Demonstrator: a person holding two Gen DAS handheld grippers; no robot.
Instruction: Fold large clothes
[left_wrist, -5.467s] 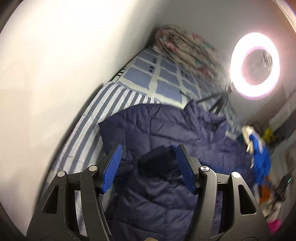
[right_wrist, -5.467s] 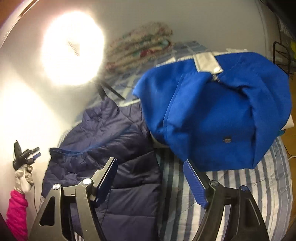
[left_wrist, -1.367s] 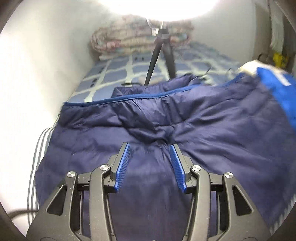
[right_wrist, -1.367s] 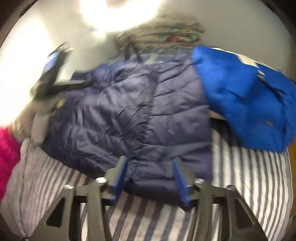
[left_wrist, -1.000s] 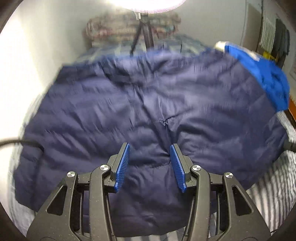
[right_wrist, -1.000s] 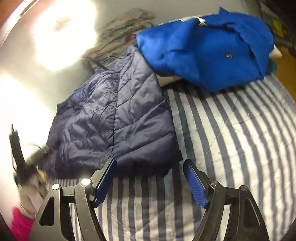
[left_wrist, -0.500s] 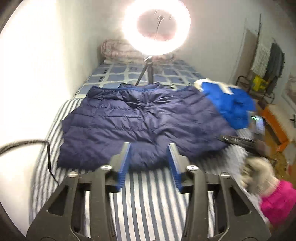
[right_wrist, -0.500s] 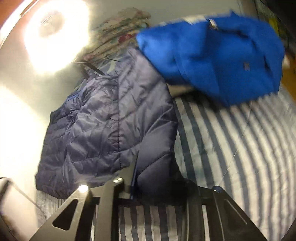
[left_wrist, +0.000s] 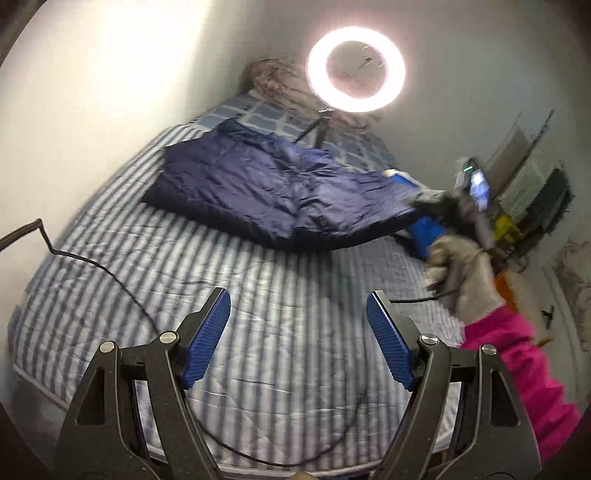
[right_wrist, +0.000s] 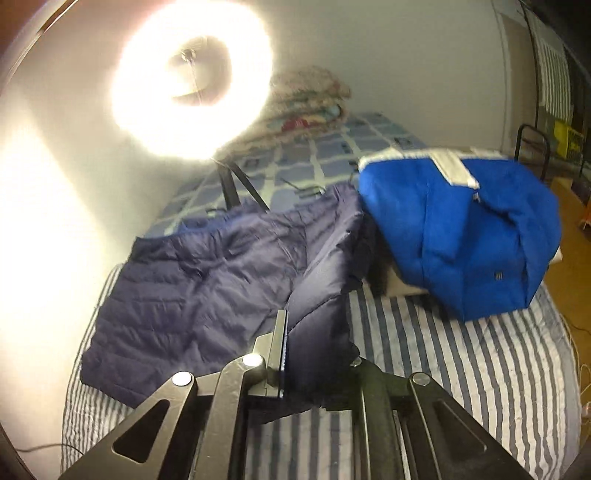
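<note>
A navy quilted jacket (left_wrist: 266, 188) lies spread on the striped bed (left_wrist: 184, 295). My left gripper (left_wrist: 297, 341) is open and empty, raised well back from the jacket above the bare stripes. My right gripper (right_wrist: 317, 363) is shut on the jacket's near right corner (right_wrist: 321, 332) and lifts that edge off the bed. The rest of the jacket (right_wrist: 192, 295) lies flat to its left. In the left wrist view the right gripper (left_wrist: 461, 206) shows blurred at the jacket's right end, held by a gloved hand in a pink sleeve.
A bright blue garment (right_wrist: 469, 221) is heaped at the right of the bed, touching the jacket. A ring light (left_wrist: 356, 68) on a tripod stands behind the jacket. Folded blankets (right_wrist: 306, 107) lie at the bed's head. A black cable (left_wrist: 92, 262) trails over the stripes.
My left gripper has opened wide and pulled back and away from the jacket. My right gripper has stayed shut on the jacket's corner and raised it a little.
</note>
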